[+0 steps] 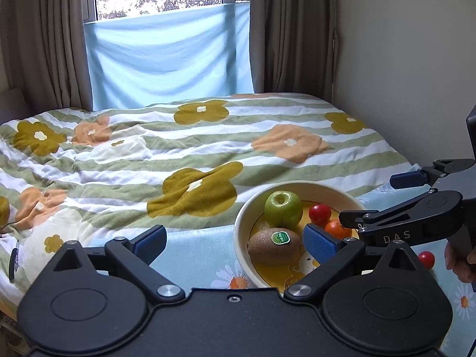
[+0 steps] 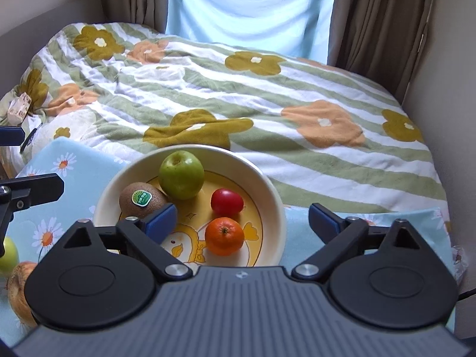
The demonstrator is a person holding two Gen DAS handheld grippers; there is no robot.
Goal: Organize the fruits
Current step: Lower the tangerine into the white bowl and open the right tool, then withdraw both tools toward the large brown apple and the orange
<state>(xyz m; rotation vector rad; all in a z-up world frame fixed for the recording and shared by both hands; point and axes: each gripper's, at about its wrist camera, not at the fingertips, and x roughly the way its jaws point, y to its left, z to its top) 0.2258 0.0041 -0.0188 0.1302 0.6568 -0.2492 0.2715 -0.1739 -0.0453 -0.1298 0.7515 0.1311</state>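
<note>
On the daisy-print cloth at the foot of the bed, the bowl [image 2: 276, 208] is already holding four pieces: a green apple [image 2: 181, 175] at about 11 o'clock of its floor, a kiwi [image 2: 142, 200] at 9 o'clock with its long axis running roughly 9-to-3, a red tomato [image 2: 226, 201] near the centre, and an orange [image 2: 223, 236] at 6 o'clock.

You are holding your right gripper [image 2: 242, 223] with its jaws spread wide and empty; its left pad is hanging over the bowl's near rim just beside the kiwi, its right pad outside the bowl over the cloth, so the orange is sitting almost straight ahead between them.

You are keeping your left gripper [image 1: 235, 242] equally spread and empty, with the bowl lying at its 1 o'clock and its right pad over the bowl just beside the kiwi.

What the coming move seems to turn on is the loose fruit outside the bowl. A second red tomato [image 1: 426, 259] is lying on the cloth at 3 o'clock of the bowl, nearer your right hand. A second green apple [image 2: 7, 255] and a brownish, onion-like thing [image 2: 19, 294] are sitting at 8 o'clock of the right gripper's view, on the left gripper's side, so your left looks the nearer one for those.
</note>
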